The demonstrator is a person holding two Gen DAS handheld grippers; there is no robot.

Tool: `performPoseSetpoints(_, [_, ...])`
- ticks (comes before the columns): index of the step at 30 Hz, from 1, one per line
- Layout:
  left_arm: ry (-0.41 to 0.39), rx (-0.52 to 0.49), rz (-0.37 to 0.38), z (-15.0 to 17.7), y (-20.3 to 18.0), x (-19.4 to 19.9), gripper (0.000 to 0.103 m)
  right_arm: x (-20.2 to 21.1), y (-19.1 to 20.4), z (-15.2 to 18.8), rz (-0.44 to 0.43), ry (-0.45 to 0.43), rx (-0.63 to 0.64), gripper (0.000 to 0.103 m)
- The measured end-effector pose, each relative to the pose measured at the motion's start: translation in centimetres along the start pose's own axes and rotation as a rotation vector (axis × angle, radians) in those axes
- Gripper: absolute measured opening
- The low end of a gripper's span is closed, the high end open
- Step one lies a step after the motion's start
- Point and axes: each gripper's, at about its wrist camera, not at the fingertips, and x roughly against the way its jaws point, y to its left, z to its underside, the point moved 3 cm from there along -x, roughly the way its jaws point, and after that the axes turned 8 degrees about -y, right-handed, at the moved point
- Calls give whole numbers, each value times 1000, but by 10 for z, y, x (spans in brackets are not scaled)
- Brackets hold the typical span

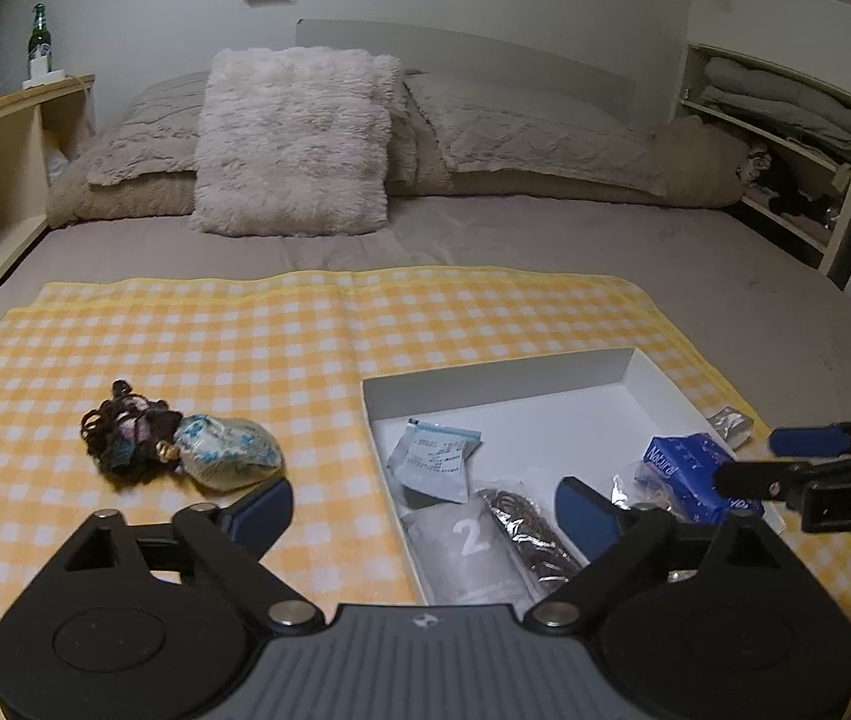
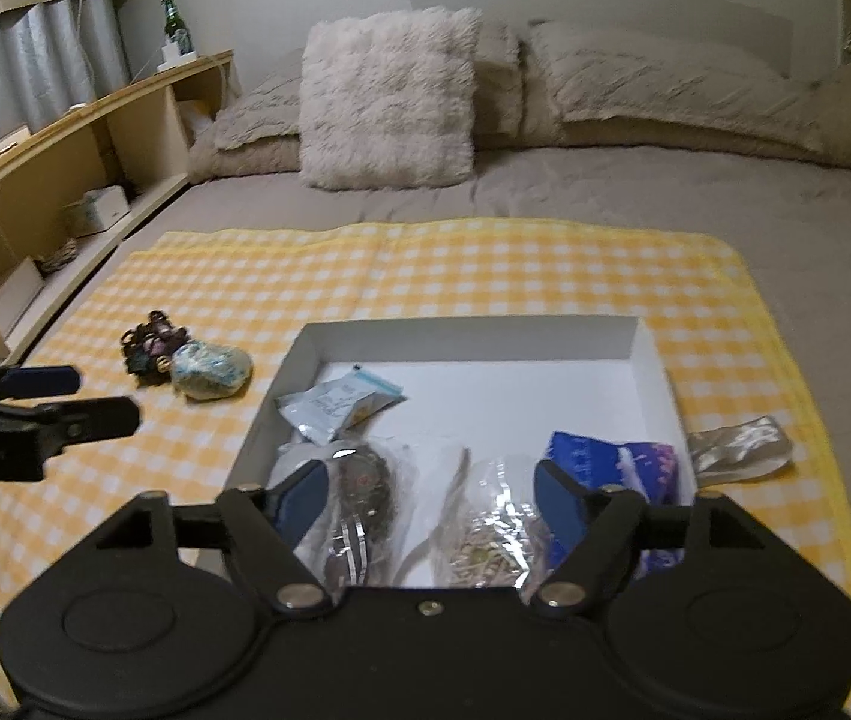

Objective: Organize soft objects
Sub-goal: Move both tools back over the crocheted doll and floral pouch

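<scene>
A white tray [image 1: 545,372] [image 2: 473,336] lies on a yellow checked cloth [image 1: 215,348] on the bed. In it are a blue-and-white zip pouch [image 1: 434,459] [image 2: 335,402], a grey pouch marked 2 [image 1: 467,546], a clear bag of dark things [image 2: 365,480] and a blue pack [image 1: 689,468] [image 2: 605,456]. Left of the tray, a dark bundle of hair ties [image 1: 125,438] [image 2: 152,348] touches a floral pouch [image 1: 227,459] [image 2: 209,369]. A silver packet [image 2: 737,444] lies right of the tray. My left gripper [image 1: 425,504] hovers open over the tray's left edge. My right gripper [image 2: 428,480] stands open above the tray, empty.
A fluffy cushion [image 1: 293,144] and grey pillows [image 1: 533,132] fill the head of the bed. A wooden shelf unit [image 2: 65,180] with a green bottle [image 1: 38,39] runs along the left side. Shelves of folded linen [image 1: 785,114] stand at the right.
</scene>
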Motion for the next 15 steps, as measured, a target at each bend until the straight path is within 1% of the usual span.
performPoseSetpoints(2, [2,-3,-15,3,1,3,103,3,-1,0,21,-18,4,87])
performPoseSetpoints(3, [5,-3,-22,4,1,4,103,4,-1,1,30,-24,9,89])
performPoseSetpoints(5, [9,0,-33,6,3,6,103,6,1,2,45,-41,28,97])
performPoseSetpoints(7, [13,5,-43,7,5,6,103,8,4,2,49,-54,52,103])
performPoseSetpoints(15, [17,14,-70,11,15,9,103,10,17,1,51,-107,87,103])
